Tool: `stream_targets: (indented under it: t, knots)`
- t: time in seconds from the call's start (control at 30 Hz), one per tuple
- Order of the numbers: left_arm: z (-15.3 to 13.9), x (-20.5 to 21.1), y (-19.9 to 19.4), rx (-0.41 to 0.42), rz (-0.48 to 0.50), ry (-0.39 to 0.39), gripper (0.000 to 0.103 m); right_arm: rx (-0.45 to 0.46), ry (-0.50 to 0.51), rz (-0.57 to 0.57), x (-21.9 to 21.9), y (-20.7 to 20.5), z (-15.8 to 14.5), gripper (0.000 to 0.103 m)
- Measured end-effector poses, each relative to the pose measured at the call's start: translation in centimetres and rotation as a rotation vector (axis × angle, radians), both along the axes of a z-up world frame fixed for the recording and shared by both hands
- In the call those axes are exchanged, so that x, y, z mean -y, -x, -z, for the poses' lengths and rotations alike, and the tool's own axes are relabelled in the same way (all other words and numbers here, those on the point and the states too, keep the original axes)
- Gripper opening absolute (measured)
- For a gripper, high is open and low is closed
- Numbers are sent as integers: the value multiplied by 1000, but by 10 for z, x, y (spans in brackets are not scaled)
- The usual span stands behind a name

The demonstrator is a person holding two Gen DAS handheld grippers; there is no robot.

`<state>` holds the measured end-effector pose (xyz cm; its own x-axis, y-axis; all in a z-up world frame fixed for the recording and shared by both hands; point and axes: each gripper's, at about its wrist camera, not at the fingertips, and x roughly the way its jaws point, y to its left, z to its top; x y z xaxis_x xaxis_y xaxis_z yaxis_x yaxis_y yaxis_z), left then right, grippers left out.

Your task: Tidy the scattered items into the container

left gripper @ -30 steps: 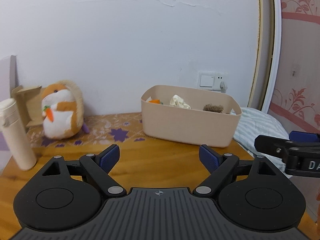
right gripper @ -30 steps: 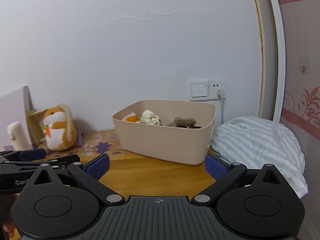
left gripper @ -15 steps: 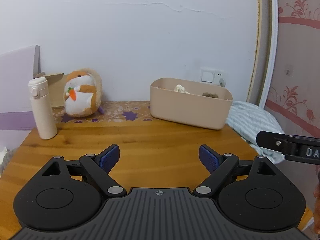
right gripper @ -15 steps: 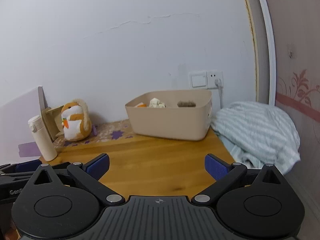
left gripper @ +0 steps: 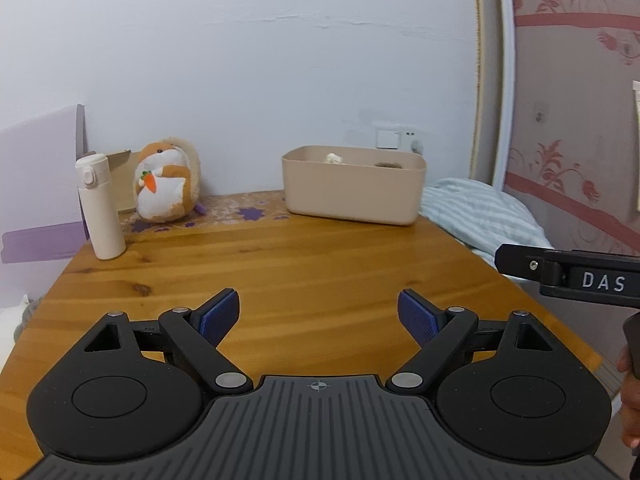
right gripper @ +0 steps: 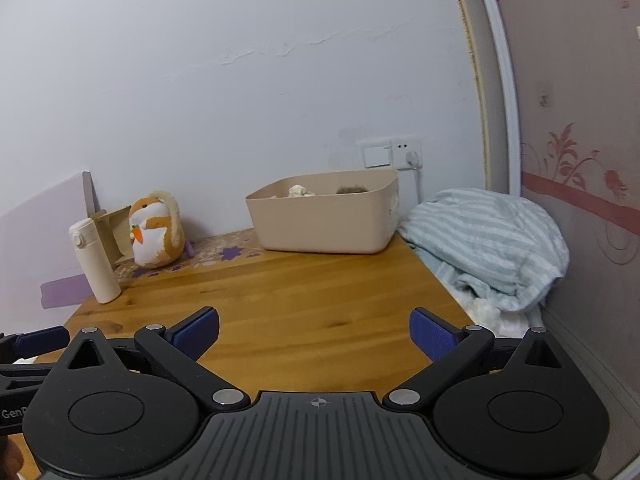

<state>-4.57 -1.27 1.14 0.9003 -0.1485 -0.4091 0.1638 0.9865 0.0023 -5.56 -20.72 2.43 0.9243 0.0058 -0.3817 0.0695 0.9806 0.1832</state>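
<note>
Left wrist view, your inventory: table [left gripper: 304, 264]; beige container [left gripper: 354, 194] at its far right edge, small items inside; plush hamster [left gripper: 168, 184]; cream bottle [left gripper: 100, 208]. Your left hand-held gripper [left gripper: 319, 316] and right hand-held gripper [right gripper: 314, 334]: both spread wide, empty.

Contents of the beige container [left gripper: 352, 192] mostly hidden by its front wall; only a whitish lump [right gripper: 301, 191] and a dark fuzzy tuft [right gripper: 351, 189] are seen above the rim, too small to be identified. The right gripper [left gripper: 568, 274] is cut off by the right frame edge in the left wrist view, its fingers unseen there. A cardboard piece [left gripper: 120, 184] is partly covered by the white bottle [left gripper: 100, 208] and plush hamster [left gripper: 168, 184]. The hand [left gripper: 630, 396] at lower right is cropped.
</note>
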Motion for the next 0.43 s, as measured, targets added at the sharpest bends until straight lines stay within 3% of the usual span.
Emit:
stream_targets:
  t: [0.23, 0.43]
  knots:
    - [6, 9, 24, -31, 22, 19, 88, 5, 18, 18, 6, 27, 5, 102]
    - [11, 2, 26, -36, 13, 48, 88, -8, 21, 10, 2, 25, 12, 103]
